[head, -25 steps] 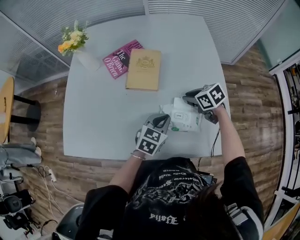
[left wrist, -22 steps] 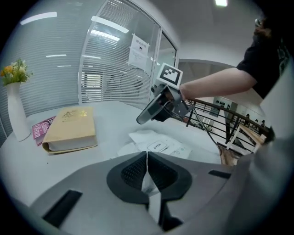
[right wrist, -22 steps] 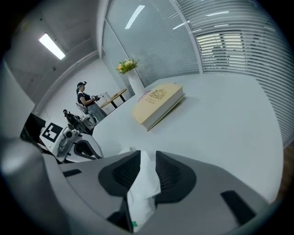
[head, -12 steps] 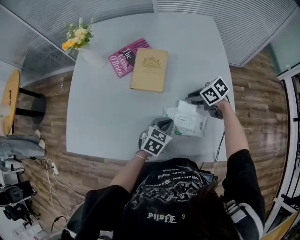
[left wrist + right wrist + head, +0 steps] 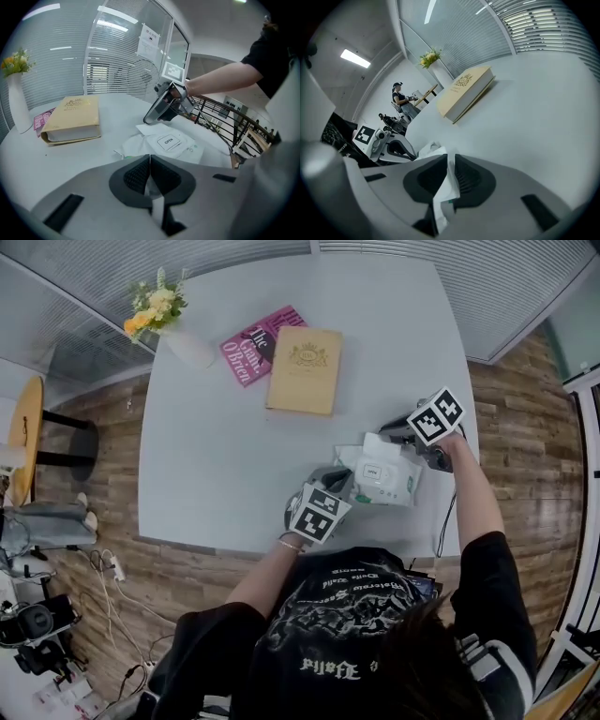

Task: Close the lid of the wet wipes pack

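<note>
Room: wood-plank floor [image 5: 516, 409], with slatted blinds [image 5: 487, 287] behind glass along the far sides. In the left gripper view, paper notices [image 5: 150, 40] hung on the glass; I could not read their print.

Surface: a pale grey table [image 5: 234, 427], bare apart from the items below.

Far side of the table: a tan book [image 5: 305, 371] with a gold crest on its cover lay flat. A pink book [image 5: 253, 345] touched its left edge and was partly under it. I read "The" and "O'Brien" on the pink cover; the rest was too small. Left of the books, near the table corner, stood a white vase [image 5: 187, 351] holding yellow and orange flowers [image 5: 153, 310].

Task item: the wet wipes pack [image 5: 382, 482], white with green print, lay flat near the table's near right edge, well apart from the books.

The right gripper [image 5: 392, 439] was at the pack's far end. Its tongs had just been closing, and white film from the pack was pinched between the pads.

The left gripper [image 5: 339, 482] was at the pack's near left end. Its tongs were together, with a pale sliver between the pads that looked like the pack's edge.

Label: the lid flap [image 5: 168, 140] on top of the pack read "OPEN" and appeared to lie flat.
</note>
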Demonstrator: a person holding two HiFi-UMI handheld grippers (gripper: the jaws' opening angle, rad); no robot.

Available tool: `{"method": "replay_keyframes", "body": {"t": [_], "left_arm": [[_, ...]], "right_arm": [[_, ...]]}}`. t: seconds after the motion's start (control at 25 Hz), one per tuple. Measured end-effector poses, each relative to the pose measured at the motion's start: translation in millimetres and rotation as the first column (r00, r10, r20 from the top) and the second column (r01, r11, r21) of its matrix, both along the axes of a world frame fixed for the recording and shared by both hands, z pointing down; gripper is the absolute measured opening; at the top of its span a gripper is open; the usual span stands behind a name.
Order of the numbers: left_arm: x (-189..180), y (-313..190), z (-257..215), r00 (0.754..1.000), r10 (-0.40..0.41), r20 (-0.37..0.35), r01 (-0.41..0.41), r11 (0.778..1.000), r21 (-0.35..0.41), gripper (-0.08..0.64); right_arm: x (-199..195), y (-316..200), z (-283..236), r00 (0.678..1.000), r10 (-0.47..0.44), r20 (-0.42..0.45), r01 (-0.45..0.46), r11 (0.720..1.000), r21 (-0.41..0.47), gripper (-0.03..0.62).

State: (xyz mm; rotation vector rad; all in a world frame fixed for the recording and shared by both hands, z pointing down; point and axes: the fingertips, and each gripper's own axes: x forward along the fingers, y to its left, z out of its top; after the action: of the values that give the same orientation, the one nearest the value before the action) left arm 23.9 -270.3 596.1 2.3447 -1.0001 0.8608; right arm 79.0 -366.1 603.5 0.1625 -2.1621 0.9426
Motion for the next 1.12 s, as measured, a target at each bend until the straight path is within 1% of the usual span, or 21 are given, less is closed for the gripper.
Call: {"method": "replay_keyframes", "body": {"t": [0.12,0.16,0.36,0.56,0.72,0.84,0.92,1.04,1.12], "left_arm": [[0,2,1,1.0,0.0,0.004,0.0,1.0,-0.003,0.009],[-1,2,1,1.0,-0.004,0.007,0.004,1.0,-0.005,0.009],[-2,0,2,0.999,-0.045,0.017,0.045,0.999,-0.013,0.009],[-3,2,2,0.999,-0.043,0.023,0.043,0.999,-0.013,0.009],[-4,1,2,0.997,-0.074,0.011,0.074,0.997,-0.027,0.009],[-4,1,3,0.997,-0.071,0.006,0.072,0.997,-0.028,0.009],[-4,1,5,0.997,-0.073,-0.013,0.072,0.997,-0.04,0.009],[-4,2,5,0.993,-0.101,-0.061,0.097,0.993,-0.07,0.009],[-5,1,3,0.989,-0.114,-0.099,0.107,0.991,-0.077,0.009]], "right_arm": [[1,0,-8,0.999,0.034,0.033,-0.034,0.999,0.004,0.041],[0,0,-12,0.998,0.043,0.048,-0.043,0.999,0.007,0.029],[3,0,-28,0.993,0.069,0.091,-0.073,0.996,0.042,0.023],[1,12,-42,0.991,0.067,0.119,-0.074,0.996,0.054,0.017],[-1,20,-50,0.989,0.07,0.13,-0.081,0.994,0.08,0.015],[-3,27,-57,0.988,0.066,0.138,-0.08,0.992,0.097,0.014],[-4,32,-60,0.988,0.065,0.141,-0.081,0.991,0.109,0.014],[-7,39,-64,0.985,0.078,0.155,-0.098,0.988,0.122,0.014],[-10,43,-66,0.98,0.095,0.174,-0.118,0.986,0.122,0.015]]}}
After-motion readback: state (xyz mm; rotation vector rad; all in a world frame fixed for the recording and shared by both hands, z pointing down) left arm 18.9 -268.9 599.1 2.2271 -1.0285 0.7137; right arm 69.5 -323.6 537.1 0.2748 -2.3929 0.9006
